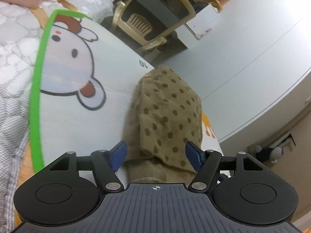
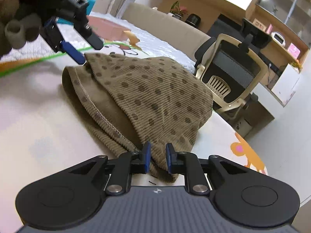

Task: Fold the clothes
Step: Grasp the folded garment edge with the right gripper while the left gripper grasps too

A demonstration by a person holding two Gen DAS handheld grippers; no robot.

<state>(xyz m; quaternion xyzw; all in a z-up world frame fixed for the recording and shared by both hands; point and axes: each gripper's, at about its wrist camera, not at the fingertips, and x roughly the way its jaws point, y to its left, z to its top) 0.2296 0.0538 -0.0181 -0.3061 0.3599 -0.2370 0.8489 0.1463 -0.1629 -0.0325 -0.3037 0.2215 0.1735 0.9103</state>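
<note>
Only in the right wrist view, right tool (image 2: 157, 156) pinching dotted garment (image 2: 147, 89); left tool (image 1: 155, 155) spread.

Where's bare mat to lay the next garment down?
Free: pale mat left of the dotted corduroy garment, up to the green border. A narrow strip sits right of it by the orange print. Crowded: both garment ends, with the left gripper and right gripper.

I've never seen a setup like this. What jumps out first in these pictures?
A brown polka-dot corduroy garment lies bunched in the middle of a white mat printed with a big cartoon chick. The right gripper pinches the garment's near edge, jaws nearly closed, while the left gripper has its jaws wide open around the other end.
</note>
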